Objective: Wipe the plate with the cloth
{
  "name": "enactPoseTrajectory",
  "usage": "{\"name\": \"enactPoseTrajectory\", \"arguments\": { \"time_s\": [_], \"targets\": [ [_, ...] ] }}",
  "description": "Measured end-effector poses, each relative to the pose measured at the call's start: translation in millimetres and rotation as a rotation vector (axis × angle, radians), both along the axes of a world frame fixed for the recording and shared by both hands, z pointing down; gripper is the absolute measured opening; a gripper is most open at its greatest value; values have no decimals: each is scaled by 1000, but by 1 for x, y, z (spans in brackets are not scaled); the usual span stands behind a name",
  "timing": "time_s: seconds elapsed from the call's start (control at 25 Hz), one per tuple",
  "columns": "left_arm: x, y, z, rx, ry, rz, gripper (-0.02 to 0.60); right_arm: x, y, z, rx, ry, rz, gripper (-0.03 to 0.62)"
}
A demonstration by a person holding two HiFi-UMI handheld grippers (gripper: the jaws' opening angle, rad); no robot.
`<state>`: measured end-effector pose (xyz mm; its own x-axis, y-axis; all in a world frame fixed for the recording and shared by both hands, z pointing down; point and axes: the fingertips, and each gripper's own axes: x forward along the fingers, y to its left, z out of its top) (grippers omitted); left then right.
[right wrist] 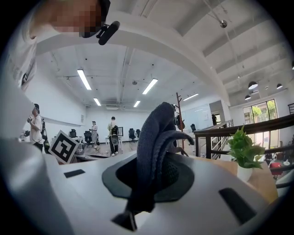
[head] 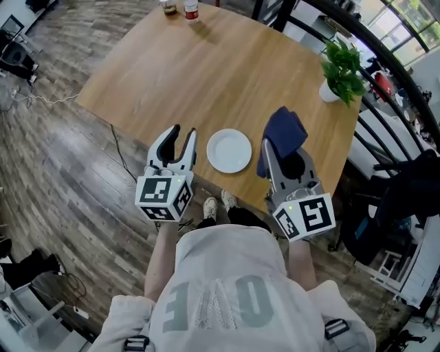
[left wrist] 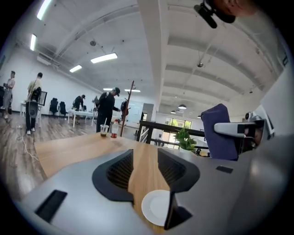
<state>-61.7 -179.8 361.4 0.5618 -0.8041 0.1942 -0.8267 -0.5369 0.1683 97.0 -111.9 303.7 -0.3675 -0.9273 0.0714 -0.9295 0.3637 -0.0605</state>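
- Centre-bottom of the head view, near the tabletop front edge: plate, round, so no axis to line up.
- Cloth just right of the plate, clamped in the right hand-held gripper. My read: wiping needs a short move left and down.
- Left hand-held gripper just left of the plate, jaws apart, empty.

The only lettering is on the person's shirt. It shows large pale characters seen from above, one like a 0 and one like an E or 3, and they cannot be read for certain. The left marker cube and right marker cube bear black-and-white square codes, not words. The red label on the bottle at the counter's far edge is too small to read.
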Motion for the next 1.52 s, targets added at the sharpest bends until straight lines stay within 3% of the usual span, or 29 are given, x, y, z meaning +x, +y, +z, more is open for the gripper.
{"name": "enactPoseTrajectory", "arguments": {
  "time_s": [0.08,0.24,0.32,0.6,0.8,1.04,1.32,1.4,1.52],
  "targets": [
    [7,-5,23,-124,57,15,190,3,-7,4,-8,-4,-22,57],
    [14,-8,82,-423,305,18,193,6,-18,15,-35,-16,-59,57],
    [13,-4,111,-537,380,-3,193,7,-22,20,-49,-23,-71,57],
    [11,17,183,-816,458,-82,193,14,-28,35,-101,-40,-76,57],
    [19,24,202,-919,502,-76,193,16,-28,46,-129,-24,-85,57],
    [23,29,220,-970,491,-84,193,12,-32,56,-144,14,-125,57],
    [37,33,226,-1000,485,-32,190,7,-38,58,-149,13,-148,57],
    [38,35,230,-1017,463,-34,156,5,-37,61,-153,17,-152,57],
    [37,38,239,-1046,400,-42,40,5,-38,65,-156,25,-153,57]
  ]
}}
